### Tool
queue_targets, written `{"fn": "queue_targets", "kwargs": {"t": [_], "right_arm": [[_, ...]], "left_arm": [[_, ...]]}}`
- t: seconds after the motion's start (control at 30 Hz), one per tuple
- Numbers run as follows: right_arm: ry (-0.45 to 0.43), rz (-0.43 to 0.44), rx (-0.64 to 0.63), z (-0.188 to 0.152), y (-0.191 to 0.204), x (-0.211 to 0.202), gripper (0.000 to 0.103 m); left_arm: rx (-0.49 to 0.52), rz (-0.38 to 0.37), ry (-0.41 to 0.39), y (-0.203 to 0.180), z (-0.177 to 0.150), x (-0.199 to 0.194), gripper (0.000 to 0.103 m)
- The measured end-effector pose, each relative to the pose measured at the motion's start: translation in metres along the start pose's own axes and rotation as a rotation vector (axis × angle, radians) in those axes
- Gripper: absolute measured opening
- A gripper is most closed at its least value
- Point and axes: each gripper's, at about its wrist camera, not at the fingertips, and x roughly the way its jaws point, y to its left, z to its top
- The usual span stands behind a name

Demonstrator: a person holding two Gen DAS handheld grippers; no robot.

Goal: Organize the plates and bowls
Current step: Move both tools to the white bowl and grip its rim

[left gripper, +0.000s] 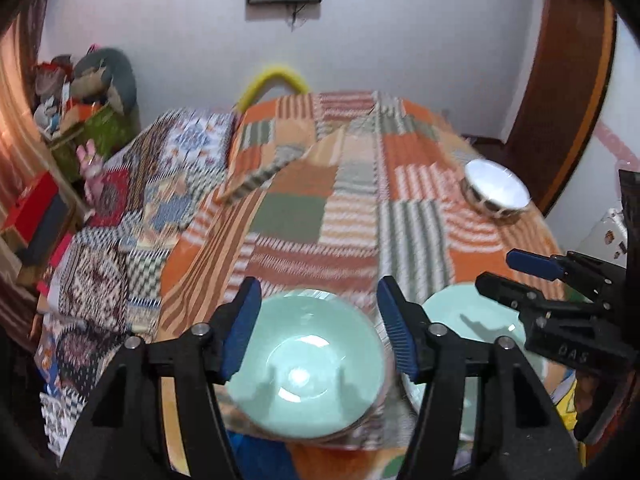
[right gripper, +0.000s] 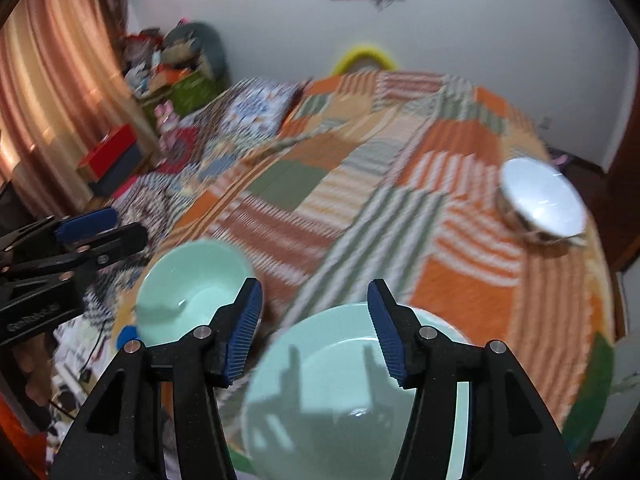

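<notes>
Both tongs [left gripper: 318,330] [right gripper: 316,330] apart over green bowls [left gripper: 308,368] (nothing gripped)

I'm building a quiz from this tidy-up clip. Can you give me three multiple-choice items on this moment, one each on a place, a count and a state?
1. Where does the white bowl sit, seen from the right wrist camera?
A. Far right of the patchwork cloth
B. Between the right gripper's fingers
C. On the red box

2. How many mint-green dishes lie near the grippers?
A. One
B. Two
C. Four

3. How does the left gripper stand?
A. Shut on a spoon
B. Clamped on the white bowl
C. Open, holding nothing

Key: 1 A, it rests alone near the cloth's far right edge. 2 B, a green bowl under the left gripper and a second green dish under the right gripper. 3 C, its blue pads stand apart above the bowl, touching nothing.
</notes>
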Motion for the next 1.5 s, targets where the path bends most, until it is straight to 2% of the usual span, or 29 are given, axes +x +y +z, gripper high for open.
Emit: {"fn": "queue_targets", "kwargs": {"t": [0.13,0.2,0.37,0.5,0.77,1.0,1.17,1.33,1.43,1.5], "right_arm": [[-0.075,-0.068,0.074,0.005,-0.039,-0.029,0.062],[-0.114,-0.106,0.116,0.007,-0.058,-0.042,0.066],[-0.176,-0.167,0.199,0.010,-0.104,-0.070,0.067],[-0.217,-0.218,0.252,0.011,-0.136,-0.090,0.067],[-0.235,-0.303,0.282,0.019,-0.176,-0.096,0.068],[-0.216,-0.304,0.294,0.034,-0.206,-0.075,0.068],[-0.180,-0.269,0.331,0.036,-0.226,-0.050,0.068],[-0.124,-0.252,0.356,0.028,-0.243,-0.018,0.068],[-0.089,-0.240,0.362,0.025,-0.248,-0.003,0.068],[-0.073,-0.231,0.378,0.022,-0.253,0.007,0.065]], "left_arm": [[0.033,-0.038,-0.045,-0.030,0.021,-0.007,0.063],[0.049,-0.048,-0.059,-0.045,0.032,-0.007,0.068],[0.069,-0.098,-0.080,-0.083,0.060,-0.003,0.075],[0.113,-0.100,-0.115,-0.115,0.080,0.006,0.080],[0.156,-0.178,-0.056,-0.167,0.115,0.056,0.080],[0.154,-0.217,0.006,-0.190,0.138,0.118,0.080],[0.170,-0.162,0.036,-0.205,0.137,0.169,0.080],[0.180,-0.149,0.071,-0.213,0.125,0.209,0.080],[0.190,-0.123,0.061,-0.217,0.122,0.227,0.071],[0.193,-0.132,0.073,-0.219,0.122,0.238,0.063]]}}
